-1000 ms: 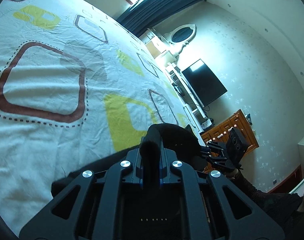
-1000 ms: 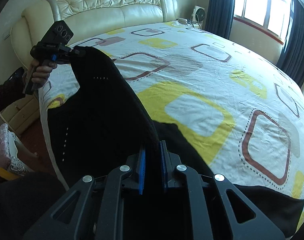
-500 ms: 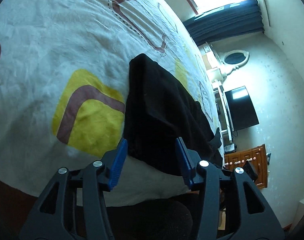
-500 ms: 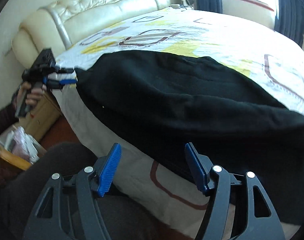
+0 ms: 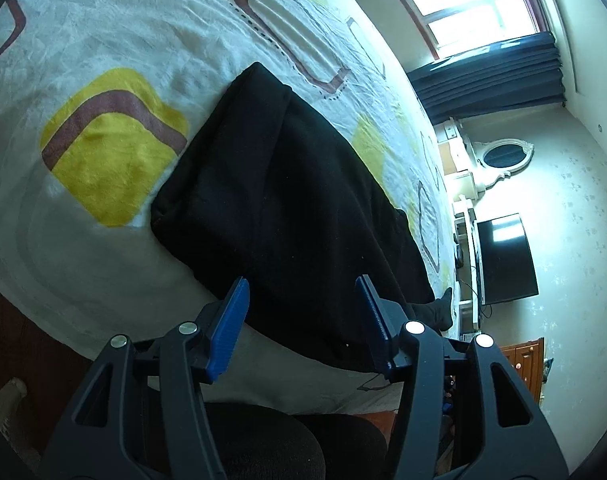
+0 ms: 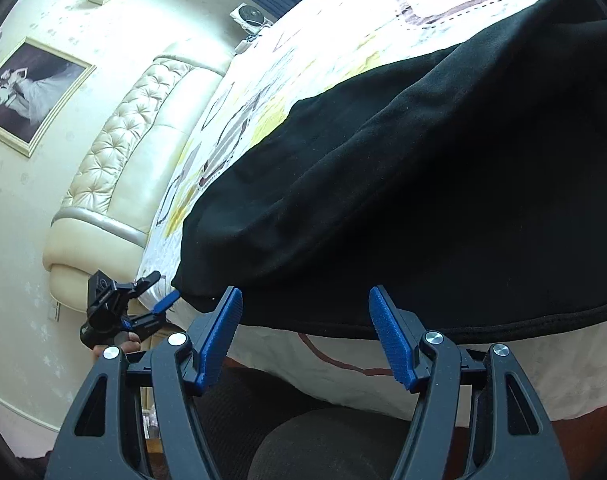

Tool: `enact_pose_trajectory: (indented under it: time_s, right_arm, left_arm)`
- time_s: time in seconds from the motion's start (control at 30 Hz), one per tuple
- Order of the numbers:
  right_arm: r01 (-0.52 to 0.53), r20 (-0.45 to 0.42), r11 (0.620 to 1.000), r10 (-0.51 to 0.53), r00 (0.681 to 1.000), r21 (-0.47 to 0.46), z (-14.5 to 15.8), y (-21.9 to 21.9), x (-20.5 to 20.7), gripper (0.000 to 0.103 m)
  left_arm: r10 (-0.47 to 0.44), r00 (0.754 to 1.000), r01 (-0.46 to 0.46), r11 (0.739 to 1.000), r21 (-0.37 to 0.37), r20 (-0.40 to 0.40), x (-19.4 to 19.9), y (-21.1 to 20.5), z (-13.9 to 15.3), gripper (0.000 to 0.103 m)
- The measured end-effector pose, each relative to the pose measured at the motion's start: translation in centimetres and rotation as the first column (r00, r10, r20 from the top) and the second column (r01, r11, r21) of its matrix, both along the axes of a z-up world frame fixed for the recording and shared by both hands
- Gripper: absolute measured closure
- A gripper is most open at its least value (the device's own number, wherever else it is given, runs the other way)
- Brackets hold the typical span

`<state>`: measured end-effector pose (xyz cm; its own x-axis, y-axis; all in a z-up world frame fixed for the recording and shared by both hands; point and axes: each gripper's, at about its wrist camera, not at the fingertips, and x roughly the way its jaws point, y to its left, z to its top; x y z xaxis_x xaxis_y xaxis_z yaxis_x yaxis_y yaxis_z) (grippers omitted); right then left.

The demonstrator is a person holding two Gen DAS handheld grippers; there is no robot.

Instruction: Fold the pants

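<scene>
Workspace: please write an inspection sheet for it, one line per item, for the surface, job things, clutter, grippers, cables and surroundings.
Surface: bed with a white patterned sheet, wrinkled.
Job's things: black pants lie folded along the bed's near edge.
Clutter: nothing seen on the bed.
Grippers: left gripper open, its jaws have just been opening, pants beyond the tips, nothing pressed. Right gripper open, likewise just opened, no cloth between the pads.
Cables: thin cable below the TV.
Surroundings: window, dark curtain, oval mirror, tufted headboard, framed picture.
</scene>
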<state>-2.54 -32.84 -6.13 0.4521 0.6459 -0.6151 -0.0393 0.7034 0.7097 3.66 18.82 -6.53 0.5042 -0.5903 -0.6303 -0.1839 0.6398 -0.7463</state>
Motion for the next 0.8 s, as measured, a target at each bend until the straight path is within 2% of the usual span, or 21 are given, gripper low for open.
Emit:
enact_pose_trajectory:
  time_s: [0.17,0.3,0.47,0.5,0.57,0.6,0.63,0.67,0.7,0.8]
  right_arm:
    - [0.123,-0.045,0.991,-0.120,0.992,0.058,-0.3,-2.1,0.6,0.038]
    - [0.245,-0.063,0.963,-0.239,0.969,0.110,-0.8,-3.6,1.1,0.038]
    - [0.337,-0.098,0.935,-0.327,0.940,0.111,-1.6,-4.5,1.9,0.054]
    - [0.342,-0.097,0.933,-0.332,0.938,0.111,-1.6,-4.5,2.1,0.064]
    - [0.361,-0.101,0.926,-0.351,0.931,0.107,-1.8,-4.6,2.1,0.076]
    - [0.372,-0.106,0.921,-0.361,0.927,0.115,-1.9,-4.7,1.9,0.082]
    - [0.380,-0.110,0.917,-0.368,0.923,0.124,-2.1,-4.7,1.7,0.087]
    - [0.388,-0.110,0.912,-0.376,0.920,0.130,-2.2,-4.8,1.3,0.088]
    - [0.396,-0.105,0.908,-0.384,0.917,0.136,-2.2,-4.6,1.1,0.090]
    - [0.406,-0.084,0.902,-0.397,0.914,0.150,-1.8,-4.4,-0.3,0.092]
  left_arm:
    - [0.021,1.000,-0.020,0.998,0.058,-0.012,-0.3,-0.9,-0.5,0.043]
    - [0.072,0.997,-0.071,0.997,0.042,-0.031,0.1,-0.7,-0.7,0.043]
    - [0.118,0.992,-0.117,0.993,0.030,-0.047,0.8,-0.5,-0.6,0.040]
    - [0.127,0.991,-0.126,0.992,0.028,-0.048,0.9,-0.4,-0.7,0.040]
    - [0.143,0.988,-0.142,0.990,0.017,-0.053,0.9,-0.3,-0.8,0.040]
    - [0.144,0.988,-0.143,0.990,0.020,-0.055,0.9,-0.3,-0.8,0.042]
    - [0.143,0.988,-0.140,0.989,0.040,-0.056,1.2,-0.3,-0.9,0.053]
    - [0.138,0.989,-0.134,0.988,0.072,-0.061,1.3,-0.4,-0.9,0.059]
    - [0.135,0.988,-0.128,0.987,0.097,-0.069,1.4,-0.3,-1.0,0.069]
    - [0.157,0.984,-0.149,0.985,0.091,-0.082,1.3,0.4,-1.5,0.084]
